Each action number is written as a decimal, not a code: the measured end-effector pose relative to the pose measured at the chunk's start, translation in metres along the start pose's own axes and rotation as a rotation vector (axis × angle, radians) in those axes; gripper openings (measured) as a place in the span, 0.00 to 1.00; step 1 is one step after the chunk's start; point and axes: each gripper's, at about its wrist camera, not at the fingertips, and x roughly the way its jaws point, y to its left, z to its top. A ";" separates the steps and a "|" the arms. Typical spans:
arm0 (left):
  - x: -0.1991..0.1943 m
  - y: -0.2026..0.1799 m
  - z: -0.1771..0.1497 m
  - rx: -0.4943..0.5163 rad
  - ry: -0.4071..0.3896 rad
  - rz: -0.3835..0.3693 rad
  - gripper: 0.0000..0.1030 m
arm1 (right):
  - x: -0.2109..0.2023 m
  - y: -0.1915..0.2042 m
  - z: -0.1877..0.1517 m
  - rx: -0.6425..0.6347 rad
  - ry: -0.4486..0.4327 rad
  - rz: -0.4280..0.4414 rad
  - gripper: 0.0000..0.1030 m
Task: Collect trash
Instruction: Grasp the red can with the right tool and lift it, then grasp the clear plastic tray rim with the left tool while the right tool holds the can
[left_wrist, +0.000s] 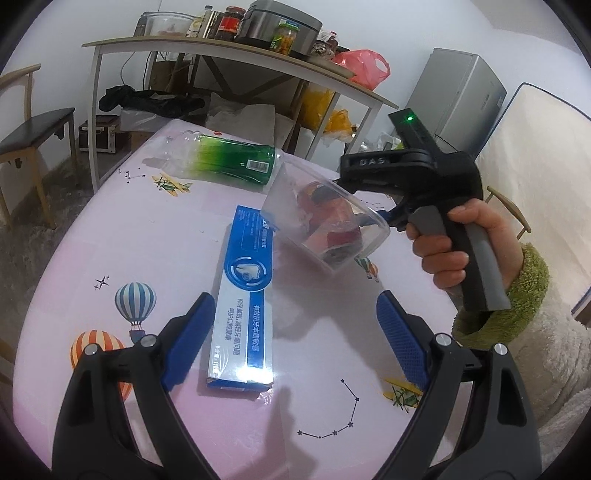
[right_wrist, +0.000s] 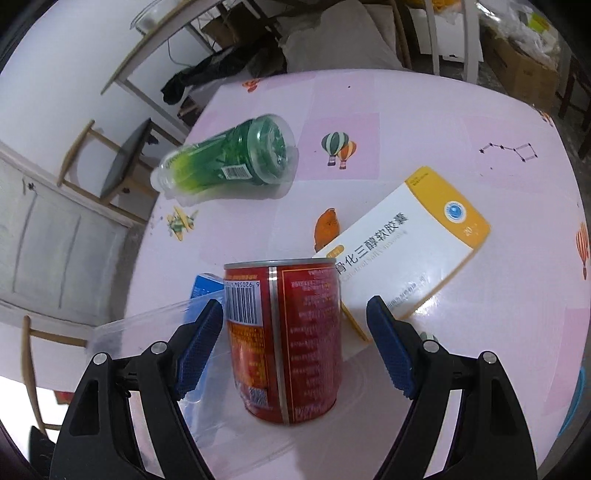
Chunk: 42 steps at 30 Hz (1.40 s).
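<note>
My left gripper (left_wrist: 297, 299) hangs open just above a blue toothpaste box (left_wrist: 243, 295) lying on the pink tablecloth (left_wrist: 147, 240), touching nothing. A hand in a green cuff carries my right gripper (left_wrist: 380, 216), which grips a clear plastic container (left_wrist: 295, 206) by its rim and holds it tilted above the table. A red can (left_wrist: 328, 225) lies inside it. In the right wrist view that can (right_wrist: 284, 332) sits between the wide-set fingers of the right gripper (right_wrist: 295, 303), with the container wall (right_wrist: 147, 328) at the left. A green bottle (right_wrist: 236, 155) lies on its side further off.
A white and yellow medicine box (right_wrist: 406, 254) lies right of the can. Behind the table stands a shelf table (left_wrist: 221, 48) with jars and a cooker. A chair (left_wrist: 33, 133) is at the left and a grey fridge (left_wrist: 461, 92) at the right.
</note>
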 end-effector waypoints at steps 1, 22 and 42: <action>0.000 0.000 0.000 -0.001 0.000 0.000 0.82 | 0.002 0.002 0.000 -0.012 0.002 -0.005 0.76; -0.002 -0.003 0.004 -0.006 -0.010 -0.007 0.83 | -0.044 -0.019 -0.022 -0.012 -0.162 0.127 0.62; 0.071 -0.013 0.055 0.114 0.174 0.160 0.35 | -0.107 -0.121 -0.109 0.181 -0.217 0.160 0.62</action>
